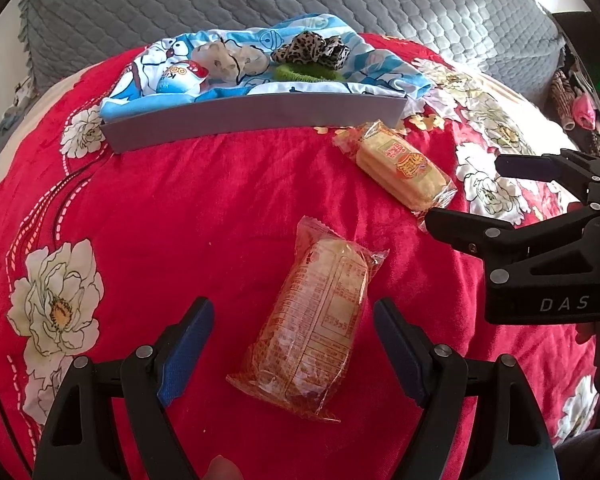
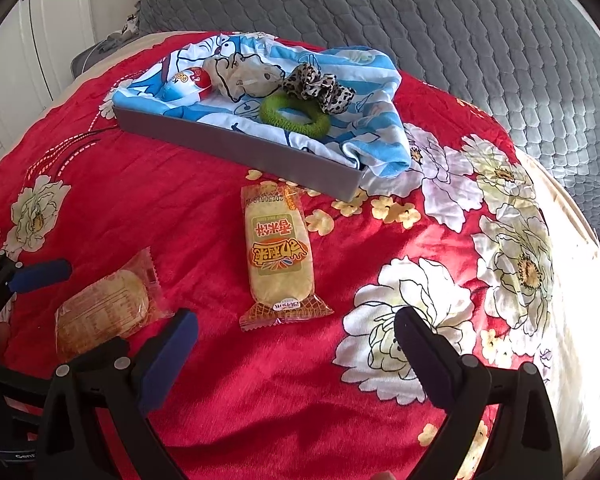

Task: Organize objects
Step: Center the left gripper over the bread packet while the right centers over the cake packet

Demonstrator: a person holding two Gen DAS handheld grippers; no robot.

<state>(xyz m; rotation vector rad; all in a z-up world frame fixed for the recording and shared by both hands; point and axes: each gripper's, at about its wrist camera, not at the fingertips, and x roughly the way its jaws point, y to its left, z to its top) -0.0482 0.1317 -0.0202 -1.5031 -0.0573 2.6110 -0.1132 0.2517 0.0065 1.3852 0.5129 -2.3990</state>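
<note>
Two wrapped rice cakes, both lay flat on the red floral blanket point(image 1: 180, 208) of the bed, outside the grey tray point(image 1: 252, 118). Nearer rice cake point(image 1: 312, 332), label side down, sat right between the left gripper point(image 1: 294, 344) fingers – spread wide, blue pads either side, not touching the wrapper, nothing gripped. Second rice cake point(image 2: 278, 258), printed side up, lay just ahead of the right gripper point(image 2: 296, 340), short end pointing at the tray's front wall. Right fingers also wide apart and holding nothing; from the left wrist view, tips hovered just by that wrapper's crimped end.

Tray sat farther back, lined with a blue-and-white cartoon cloth point(image 2: 236, 60) spilling over its right corner. Inside – a green hair tie point(image 2: 294, 114), a leopard-print scrunchie point(image 2: 320, 86), a pale crumpled scrunchie point(image 2: 242, 76) and a red-and-white egg-shaped toy point(image 2: 190, 82). Grey quilted cover point(image 2: 420, 12) behind.
</note>
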